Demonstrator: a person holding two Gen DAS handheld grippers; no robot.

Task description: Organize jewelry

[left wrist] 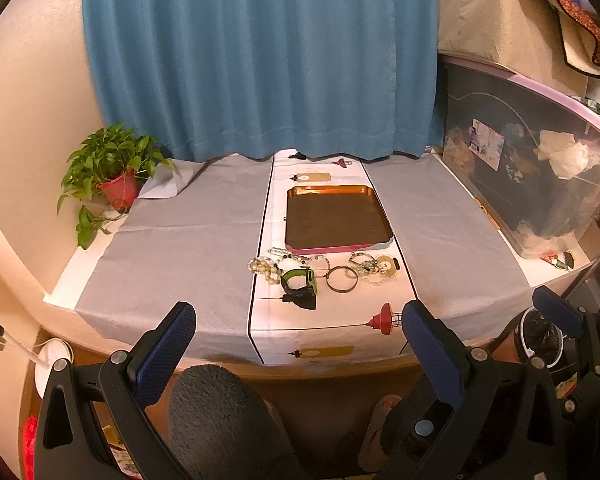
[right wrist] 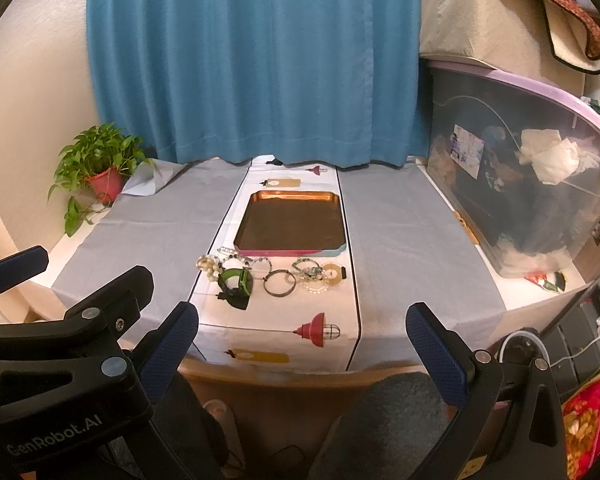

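Loosely heaped beaded bracelets [left wrist: 320, 270] before shallow copper-rimmed rectangular tray [left wrist: 381, 216]; left tool [left wrist: 298, 332], right tool [right wrist: 302, 334] spread wide, empty.

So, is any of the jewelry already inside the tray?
No, the tray shows only its bare dark bottom, and the jewelry lies on the cloth in front of its near edge.

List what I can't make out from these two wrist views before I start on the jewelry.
- Cluster of beaded bracelets: too small and overlapped, both views; count unclear.
- Green-and-black watch: its face is unreadable, too small.
- Translucent storage bin with a lilac lid: contents blurred behind cloudy plastic, cut off at the right edge.
- Copper-rimmed rectangular tray: dark base, surface detail indistinct.
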